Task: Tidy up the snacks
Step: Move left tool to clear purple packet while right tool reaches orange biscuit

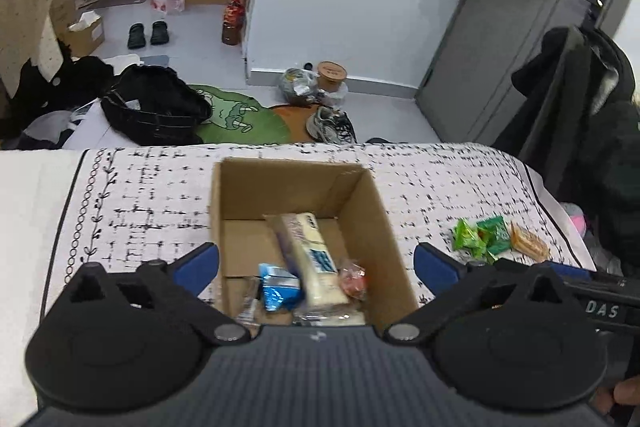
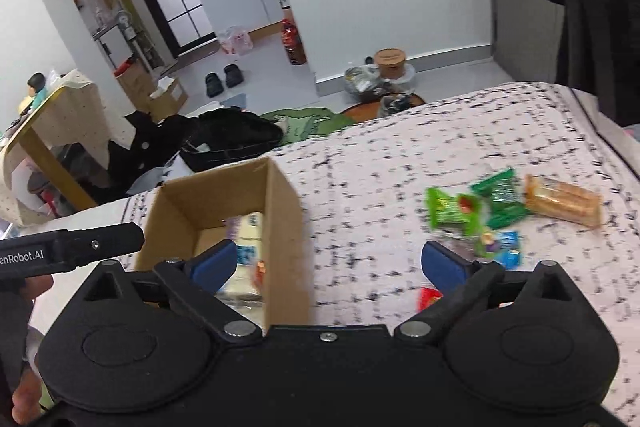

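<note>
Both claws spread wide, nothing inside. Left claw (image 1: pixel 316 263) over box (image 1: pixel 362 203). Loose snacks (image 2: pixel 500 211) on bed, nearer right claw (image 2: pixel 330 263), ahead-right.

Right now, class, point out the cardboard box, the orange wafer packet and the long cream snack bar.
cardboard box (image 1: pixel 362 211), left wrist view, right inner wall.
orange wafer packet (image 2: pixel 564 205), right wrist view, packet's middle.
long cream snack bar (image 1: pixel 310 255), left wrist view, wrapper's middle.

Right gripper (image 2: pixel 323 263) fingers spread empty over the cardboard box's (image 2: pixel 286 211) wall; snack packets (image 2: pixel 496 203) beyond.
</note>
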`<state>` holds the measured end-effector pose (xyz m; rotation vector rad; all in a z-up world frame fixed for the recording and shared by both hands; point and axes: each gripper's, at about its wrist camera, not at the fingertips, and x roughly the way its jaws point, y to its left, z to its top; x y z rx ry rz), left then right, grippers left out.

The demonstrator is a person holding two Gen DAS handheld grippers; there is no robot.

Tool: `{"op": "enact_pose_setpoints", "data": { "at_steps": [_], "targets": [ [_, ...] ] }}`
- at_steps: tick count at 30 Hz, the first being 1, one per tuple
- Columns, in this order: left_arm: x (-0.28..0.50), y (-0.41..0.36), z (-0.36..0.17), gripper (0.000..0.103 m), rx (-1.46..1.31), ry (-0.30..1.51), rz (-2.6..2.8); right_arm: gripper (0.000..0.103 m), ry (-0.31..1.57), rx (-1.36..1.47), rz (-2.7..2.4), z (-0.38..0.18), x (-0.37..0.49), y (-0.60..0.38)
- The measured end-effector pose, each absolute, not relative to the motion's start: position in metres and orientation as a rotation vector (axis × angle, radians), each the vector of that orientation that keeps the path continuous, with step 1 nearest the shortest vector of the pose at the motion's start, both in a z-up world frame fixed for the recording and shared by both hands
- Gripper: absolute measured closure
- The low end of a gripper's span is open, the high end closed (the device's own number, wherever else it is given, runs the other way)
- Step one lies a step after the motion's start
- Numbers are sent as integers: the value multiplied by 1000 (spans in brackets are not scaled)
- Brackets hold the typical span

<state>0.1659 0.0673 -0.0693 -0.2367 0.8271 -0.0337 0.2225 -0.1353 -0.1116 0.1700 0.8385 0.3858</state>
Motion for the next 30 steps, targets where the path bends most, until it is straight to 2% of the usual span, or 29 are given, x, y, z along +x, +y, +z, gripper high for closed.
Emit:
{"op": "enact_pose_setpoints", "data": {
  "at_steps": [30],
  "targets": [
    [185, -37, -76, 0, -149, 883, -243, 0, 851, 167, 208, -122, 220, -248]
  ]
}}
